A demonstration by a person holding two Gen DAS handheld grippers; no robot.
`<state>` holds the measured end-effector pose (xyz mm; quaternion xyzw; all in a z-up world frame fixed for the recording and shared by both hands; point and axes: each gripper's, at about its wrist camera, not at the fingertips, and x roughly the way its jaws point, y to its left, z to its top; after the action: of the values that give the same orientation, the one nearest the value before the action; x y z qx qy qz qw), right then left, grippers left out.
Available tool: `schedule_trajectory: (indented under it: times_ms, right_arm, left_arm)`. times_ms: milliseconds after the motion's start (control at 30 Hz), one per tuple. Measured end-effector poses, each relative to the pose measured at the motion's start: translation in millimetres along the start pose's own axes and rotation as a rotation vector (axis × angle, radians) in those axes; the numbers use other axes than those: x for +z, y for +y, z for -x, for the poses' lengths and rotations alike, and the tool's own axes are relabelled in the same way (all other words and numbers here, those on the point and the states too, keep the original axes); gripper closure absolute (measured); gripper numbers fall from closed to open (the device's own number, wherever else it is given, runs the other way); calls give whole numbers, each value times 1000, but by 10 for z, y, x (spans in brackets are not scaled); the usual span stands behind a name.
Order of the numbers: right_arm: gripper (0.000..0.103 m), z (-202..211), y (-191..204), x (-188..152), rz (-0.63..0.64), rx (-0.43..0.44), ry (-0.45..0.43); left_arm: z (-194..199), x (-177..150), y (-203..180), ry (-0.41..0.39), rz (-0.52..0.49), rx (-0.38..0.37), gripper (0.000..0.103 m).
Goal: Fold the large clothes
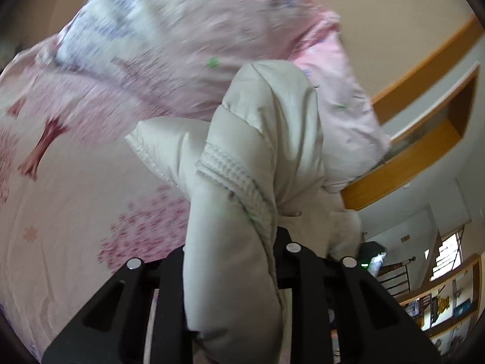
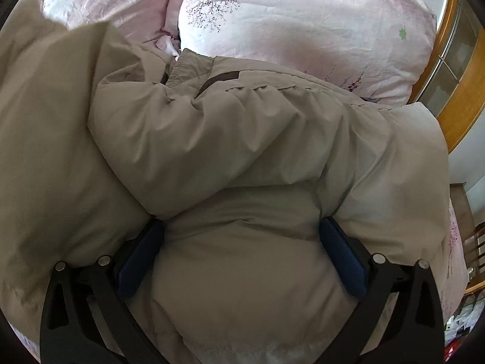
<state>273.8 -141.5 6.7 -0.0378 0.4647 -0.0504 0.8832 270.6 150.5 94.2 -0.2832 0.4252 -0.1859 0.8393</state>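
Gripping cuff end of puffy beige jacket (image 1: 242, 157), left claw (image 1: 233, 261) clamps sleeve w/ ribbed knit band just ahead of its jaws; fabric lifted clear of bed sheet (image 1: 60, 206), pink w/ tree print. Right claw (image 2: 242, 242) spread wide, blue pads (image 2: 342, 257) pressed into jacket bulk either side of padded fold, not pinching it. Jacket lies on bed, against pink floral pillow (image 2: 303, 24). Brown tab near collar (image 2: 218, 79), no legible text. No brand or label readable. Wood headboard (image 1: 424, 151) at right.
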Motion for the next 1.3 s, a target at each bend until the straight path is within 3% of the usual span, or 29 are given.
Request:
schedule_trajectory:
  times_ms: [233,433,500,600,733,933,1133,1300]
  right_arm:
    - [1,13,-54,31,18,-2,-1]
    - [7,378,-309,-115,-25,36,-93]
    - [15,440,-370,-71,-29,37,-140]
    - [26,348,-394,96,-43,58,-120]
    - [26,91,-267,314,8,17,-55]
    - [24,14,-230,461,26,20,-40]
    - [24,343,-518,118,-11,48,-101]
    - [11,20,-470,52,31,-4,-90]
  left_arm:
    - [-48,55,-475,-39,-50,2,80]
    - [-54,46,-593,-43,-53,4,80]
    - [-63,52,-663,-47,-61,13,80]
    - [-65,41,-756,-51,-77,27,79]
    - [-75,4,-900,-57,-109,42,78]
    - [-130,-58,-1094,-72,-152,59,76]
    - [-173,-131,-1270,-84,-193,80,74]
    - [-256,-227,-1484,-86,-238,88,73]
